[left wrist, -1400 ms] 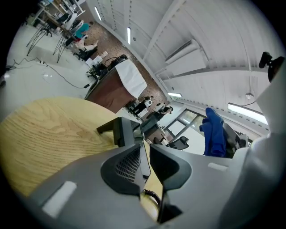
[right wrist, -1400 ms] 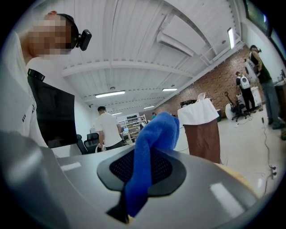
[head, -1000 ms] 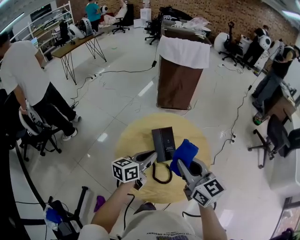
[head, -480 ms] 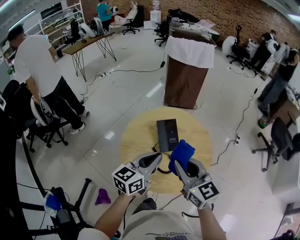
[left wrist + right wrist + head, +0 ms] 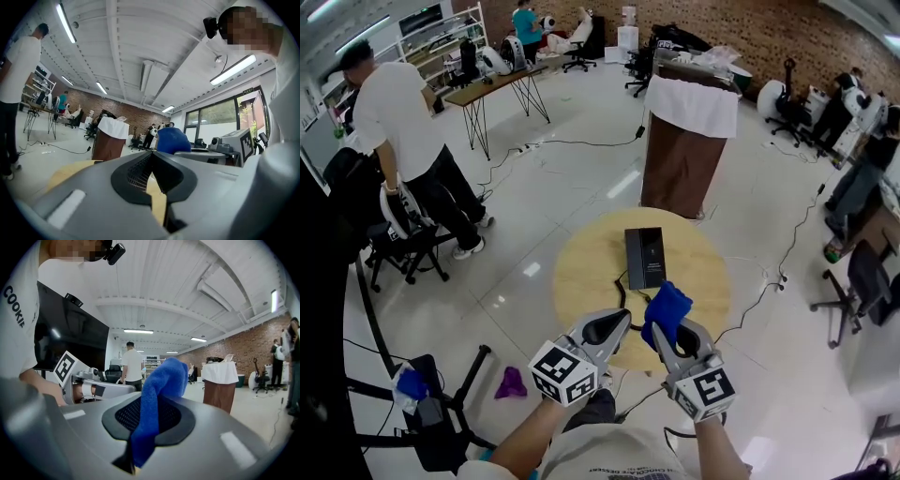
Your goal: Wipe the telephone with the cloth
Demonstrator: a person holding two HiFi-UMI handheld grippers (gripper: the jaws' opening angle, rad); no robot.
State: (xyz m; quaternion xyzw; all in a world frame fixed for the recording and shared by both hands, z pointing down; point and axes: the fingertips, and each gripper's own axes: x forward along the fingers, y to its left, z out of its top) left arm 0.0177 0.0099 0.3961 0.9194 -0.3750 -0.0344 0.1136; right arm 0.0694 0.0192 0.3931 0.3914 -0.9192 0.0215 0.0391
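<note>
1. Left gripper [image 5: 151,159]: jaws fully together, nothing between them.
2. Right gripper [image 5: 672,336]: jaws clamped on the blue cloth [image 5: 158,385], which sticks out past the tips.
3. Telephone [image 5: 645,257]: lies flat on the round wooden table [image 5: 574,274], beyond both grippers and touching neither.
4. Both grippers sit side by side at the table's near edge.

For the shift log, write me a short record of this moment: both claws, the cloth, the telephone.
left claw: shut, nothing between its jaws
right claw: shut on the blue cloth
cloth: bunched, sticking out past the jaws, clear of the telephone
telephone: dark, flat on the round wooden table, beyond both claws
wiping: not under way
</note>
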